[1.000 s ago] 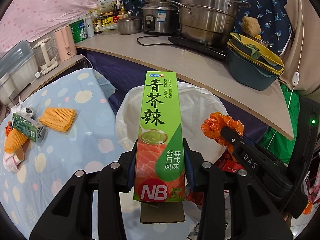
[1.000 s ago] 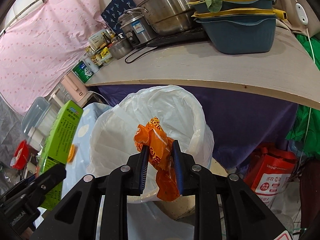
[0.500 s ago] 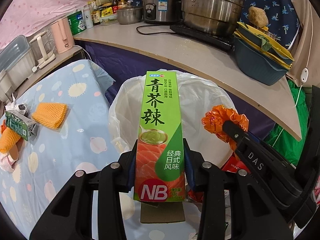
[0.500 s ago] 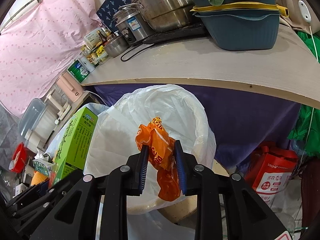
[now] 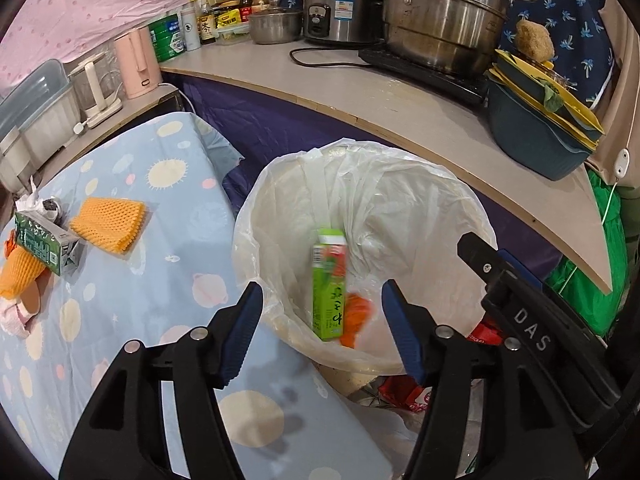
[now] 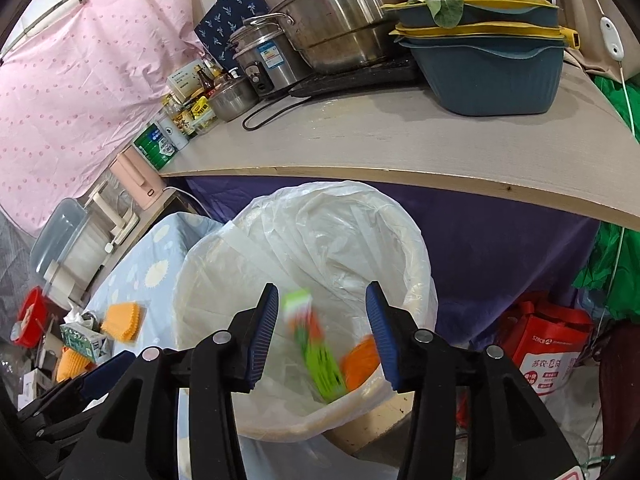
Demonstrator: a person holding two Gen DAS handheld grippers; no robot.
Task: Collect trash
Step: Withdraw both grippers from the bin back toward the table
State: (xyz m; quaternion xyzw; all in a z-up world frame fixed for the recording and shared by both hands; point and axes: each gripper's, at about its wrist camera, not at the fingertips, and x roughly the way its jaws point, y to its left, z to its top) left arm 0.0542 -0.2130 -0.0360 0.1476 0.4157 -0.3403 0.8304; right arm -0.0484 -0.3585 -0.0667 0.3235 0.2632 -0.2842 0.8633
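Note:
A green carton (image 5: 329,285) (image 6: 314,346) is dropping, blurred, inside the white-lined bin (image 5: 280,184) (image 6: 400,236). An orange wrapper (image 5: 356,318) (image 6: 360,362) falls beside it, also blurred. My left gripper (image 5: 322,330) hangs over the bin's near rim, its jaws opening with nothing pressed between the pads. My right gripper (image 6: 322,330) is above the bin too, jaws opening and free of the wrapper. It also shows at the right of the left wrist view as the right gripper (image 5: 520,300). On the blue cloth lie orange foam netting (image 5: 109,224), a green milk carton (image 5: 44,246) and another orange net (image 5: 18,276).
A curved wooden counter (image 5: 400,108) overhangs the bin, bearing steel pots (image 5: 440,12), a rice cooker (image 5: 340,12) and stacked basins (image 5: 540,132). A pink kettle (image 5: 136,62) stands at the left. A red bag (image 6: 548,348) sits on the floor at the right.
Both grippers have opened. The green carton left the left gripper and the orange wrapper left the right one; both now fall into the bin.

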